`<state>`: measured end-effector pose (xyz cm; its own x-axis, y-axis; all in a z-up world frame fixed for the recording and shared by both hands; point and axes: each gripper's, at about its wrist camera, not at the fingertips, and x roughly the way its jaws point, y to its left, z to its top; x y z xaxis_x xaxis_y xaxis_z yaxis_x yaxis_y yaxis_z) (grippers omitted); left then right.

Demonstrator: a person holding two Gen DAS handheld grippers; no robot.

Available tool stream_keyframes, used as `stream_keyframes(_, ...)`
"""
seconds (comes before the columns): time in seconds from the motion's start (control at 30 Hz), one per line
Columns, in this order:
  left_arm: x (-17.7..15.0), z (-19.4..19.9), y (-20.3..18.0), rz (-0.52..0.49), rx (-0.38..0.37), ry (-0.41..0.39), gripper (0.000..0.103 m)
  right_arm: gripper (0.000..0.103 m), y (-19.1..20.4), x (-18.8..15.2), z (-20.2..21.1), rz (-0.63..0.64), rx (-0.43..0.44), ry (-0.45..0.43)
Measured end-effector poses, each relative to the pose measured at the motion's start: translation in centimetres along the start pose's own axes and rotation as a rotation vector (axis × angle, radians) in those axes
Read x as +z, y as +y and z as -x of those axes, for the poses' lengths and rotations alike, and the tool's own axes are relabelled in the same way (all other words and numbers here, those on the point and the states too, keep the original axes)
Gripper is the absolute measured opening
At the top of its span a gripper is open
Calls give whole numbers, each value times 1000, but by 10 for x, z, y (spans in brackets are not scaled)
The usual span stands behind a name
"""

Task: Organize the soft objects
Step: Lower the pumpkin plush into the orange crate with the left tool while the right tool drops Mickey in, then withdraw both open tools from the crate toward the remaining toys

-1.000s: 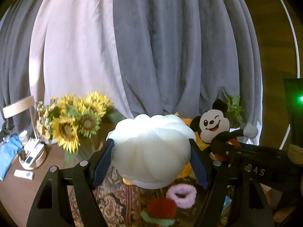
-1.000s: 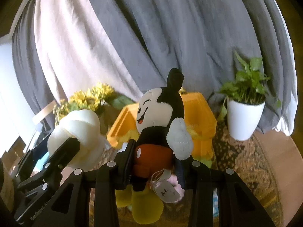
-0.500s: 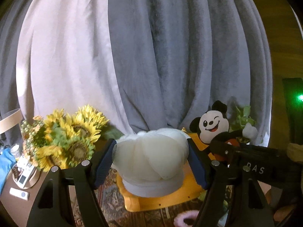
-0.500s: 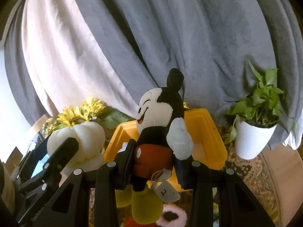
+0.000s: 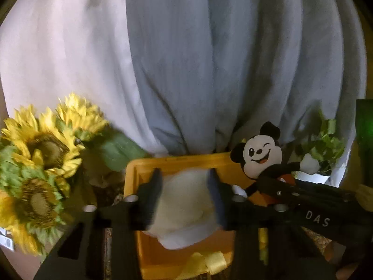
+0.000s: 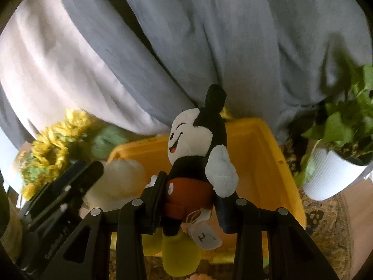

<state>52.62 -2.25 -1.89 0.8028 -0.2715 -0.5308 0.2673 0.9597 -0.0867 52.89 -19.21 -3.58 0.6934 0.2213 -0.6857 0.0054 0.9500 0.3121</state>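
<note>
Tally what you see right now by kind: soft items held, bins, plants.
Soft items held: 2, the white puff in the left gripper and the mouse plush in the right gripper.
Bins: 1, the yellow bin.
Plants: 2, the sunflowers and the potted plant.
Total: 5.

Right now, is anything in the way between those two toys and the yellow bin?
Nothing visible blocks them. The white pumpkin plush, clamped in the left gripper, hangs over the open yellow bin. The mouse plush, in the right gripper, hangs over it too; only a yellow ribbon lies inside.
</note>
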Motion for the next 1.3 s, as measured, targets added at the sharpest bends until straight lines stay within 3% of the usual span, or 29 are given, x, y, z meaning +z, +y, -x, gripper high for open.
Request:
stream_keyframes(0.07,1,-12,2,6,0,27,43,43,-5,1,-16,-25,13,46)
stream_keyframes(0.13,-1,-20,1,11,8,54,59,56,-7,2,-30,-37,4,104)
stream_keyframes(0.2,-3,-22,0,6,38,60,68,66,-12,1,-38,-47,-36,133)
stream_keyframes(0.37,-6,-17,0,-10,99,59,80,66,-22,-2,-36,-60,-91,128)
stream_keyframes(0.63,-11,12,-6,-20,169,34,95,66,-19,-3,0,-6,-174,51)
stream_keyframes(0.87,-15,44,-11,-16,178,32,98,66,-14,-10,34,24,-174,23)
stream_keyframes(1.0,-21,61,-15,-4,183,42,98,74,-15,-17,51,38,-179,24)
stream_keyframes(1.3,-40,96,-26,-23,203,73,101,78,-16,-43,83,105,-225,42)
